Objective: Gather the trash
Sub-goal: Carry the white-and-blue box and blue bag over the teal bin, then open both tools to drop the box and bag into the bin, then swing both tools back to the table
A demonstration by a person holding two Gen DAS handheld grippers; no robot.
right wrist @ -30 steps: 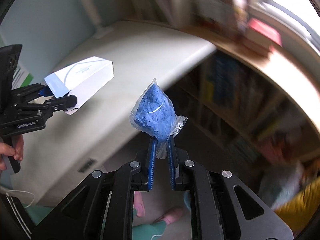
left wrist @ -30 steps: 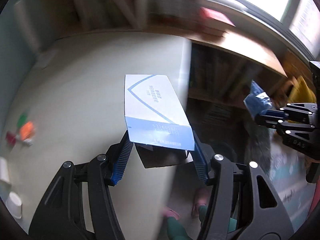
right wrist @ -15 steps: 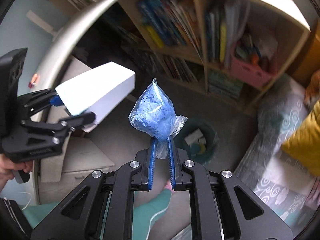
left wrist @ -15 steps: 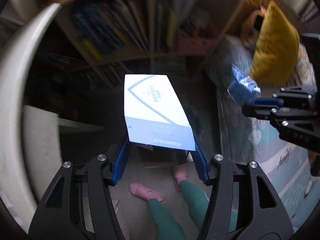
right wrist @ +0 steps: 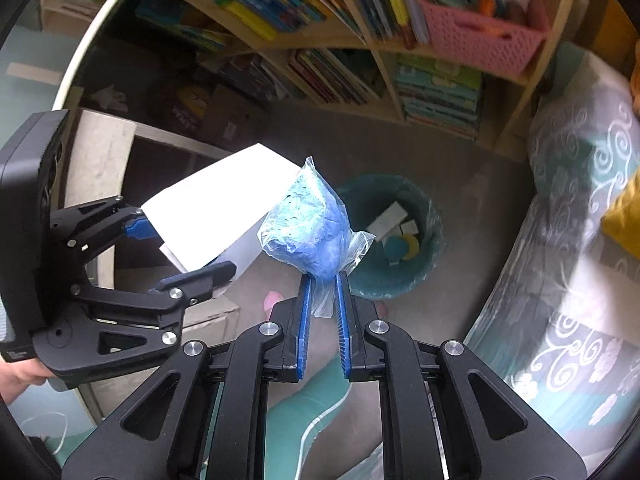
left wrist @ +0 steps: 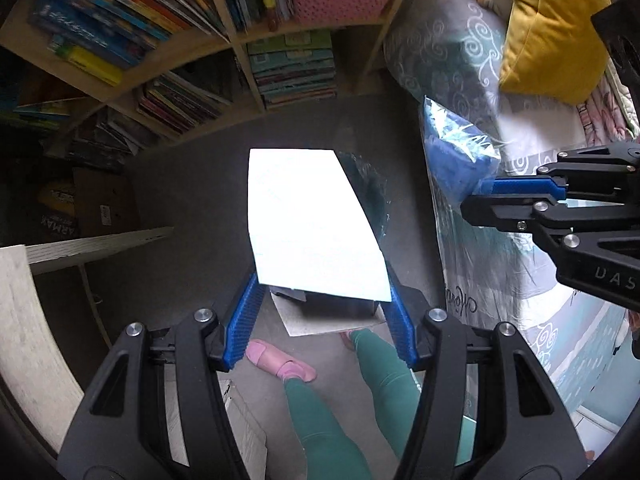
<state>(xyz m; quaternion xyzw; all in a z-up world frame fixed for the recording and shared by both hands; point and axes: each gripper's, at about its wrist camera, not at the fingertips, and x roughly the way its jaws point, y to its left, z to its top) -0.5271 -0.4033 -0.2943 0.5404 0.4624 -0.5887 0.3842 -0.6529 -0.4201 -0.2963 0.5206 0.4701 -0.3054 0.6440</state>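
Observation:
My left gripper (left wrist: 322,296) is shut on a white cardboard box (left wrist: 308,220) and holds it in the air over the floor; the box also shows in the right wrist view (right wrist: 216,208). My right gripper (right wrist: 321,280) is shut on a clear plastic bag of blue material (right wrist: 310,228), also seen in the left wrist view (left wrist: 456,156). A teal trash bin (right wrist: 424,264) with a liner and some trash inside stands on the grey floor, just beyond and below the bag. In the left wrist view the box hides most of the bin (left wrist: 370,188).
A wooden bookshelf (right wrist: 360,44) full of books, with a pink basket (right wrist: 476,36), runs along the back. A bed with patterned bedding (right wrist: 580,200) and a yellow pillow (left wrist: 552,28) is on the right. A white desk edge (left wrist: 24,320) is at left. The person's legs (left wrist: 320,400) are below.
Both grippers swung away from the white desk and down toward the floor. The trash bin has come into view under the bag and box. Both grips are unchanged.

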